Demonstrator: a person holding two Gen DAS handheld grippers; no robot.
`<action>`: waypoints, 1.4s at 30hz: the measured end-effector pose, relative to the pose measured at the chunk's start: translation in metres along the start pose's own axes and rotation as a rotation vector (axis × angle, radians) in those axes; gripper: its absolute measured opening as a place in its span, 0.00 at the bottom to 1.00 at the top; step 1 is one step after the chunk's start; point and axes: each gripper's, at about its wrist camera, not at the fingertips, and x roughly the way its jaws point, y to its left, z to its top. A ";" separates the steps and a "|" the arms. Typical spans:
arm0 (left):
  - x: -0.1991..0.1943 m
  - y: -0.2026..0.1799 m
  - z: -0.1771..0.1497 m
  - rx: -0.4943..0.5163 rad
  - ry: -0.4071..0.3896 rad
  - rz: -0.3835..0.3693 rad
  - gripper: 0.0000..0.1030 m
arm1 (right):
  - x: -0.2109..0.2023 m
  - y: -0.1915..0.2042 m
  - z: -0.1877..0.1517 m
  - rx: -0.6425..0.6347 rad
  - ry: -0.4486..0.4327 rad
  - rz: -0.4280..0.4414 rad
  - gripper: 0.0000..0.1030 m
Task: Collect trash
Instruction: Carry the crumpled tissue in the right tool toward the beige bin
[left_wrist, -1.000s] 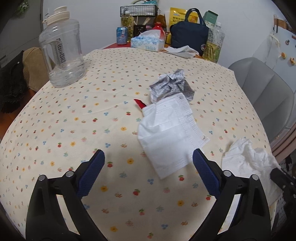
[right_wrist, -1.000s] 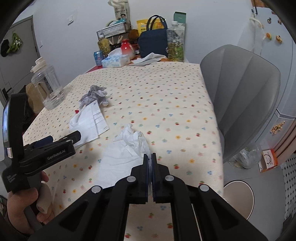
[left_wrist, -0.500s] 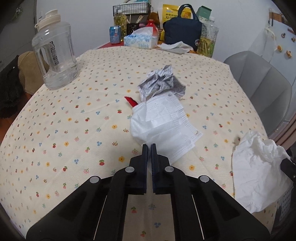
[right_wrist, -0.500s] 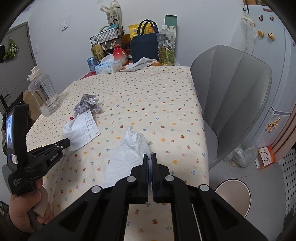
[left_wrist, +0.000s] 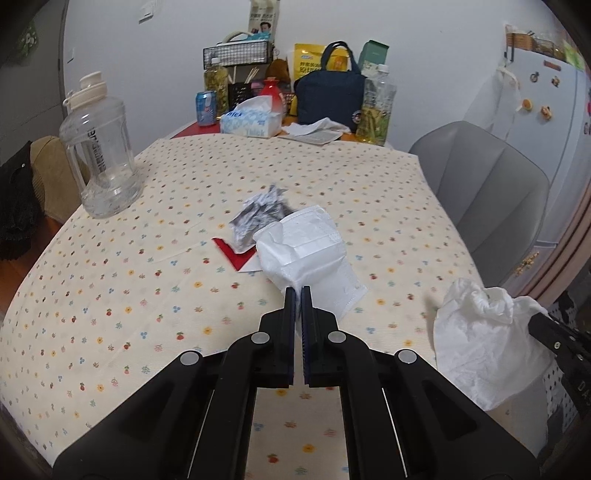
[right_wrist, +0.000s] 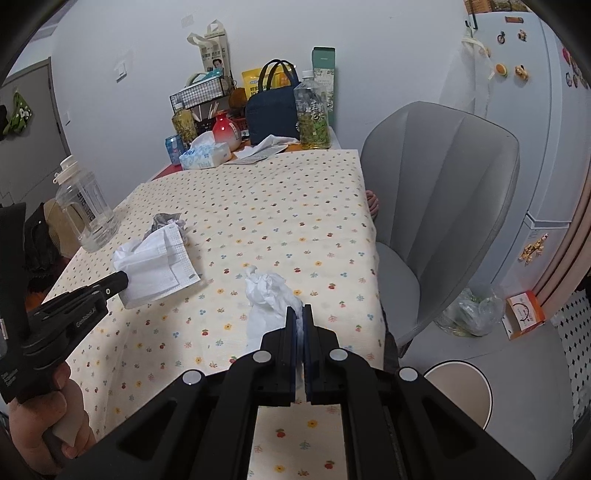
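My left gripper (left_wrist: 298, 291) is shut on a white face mask with a paper slip (left_wrist: 310, 251) and holds it lifted off the flowered tablecloth (left_wrist: 147, 280); it also shows in the right wrist view (right_wrist: 155, 266). My right gripper (right_wrist: 300, 312) is shut on a crumpled white tissue (right_wrist: 267, 295), raised above the cloth; the tissue also shows in the left wrist view (left_wrist: 480, 332). A crumpled grey printed paper ball (left_wrist: 258, 214) and a red-and-white scrap (left_wrist: 232, 254) lie on the cloth beyond the mask.
A clear water jug (left_wrist: 99, 147) stands at the left. A tissue box (left_wrist: 251, 122), can, bottles, navy bag (left_wrist: 328, 99) and wire basket crowd the far end. A grey chair (right_wrist: 436, 206) stands to the right. A round white bin (right_wrist: 458, 384) sits on the floor.
My left gripper closed on the mask and lifted it, uncovering the red scrap. My right gripper raised the tissue higher above the table.
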 end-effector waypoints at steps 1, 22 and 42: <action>-0.001 -0.004 0.000 0.006 -0.003 -0.005 0.04 | -0.002 -0.002 0.000 0.003 -0.003 -0.003 0.04; 0.003 -0.100 -0.007 0.138 0.010 -0.119 0.04 | -0.031 -0.078 -0.009 0.112 -0.038 -0.099 0.04; 0.027 -0.208 -0.023 0.290 0.066 -0.216 0.04 | -0.047 -0.163 -0.028 0.231 -0.043 -0.201 0.04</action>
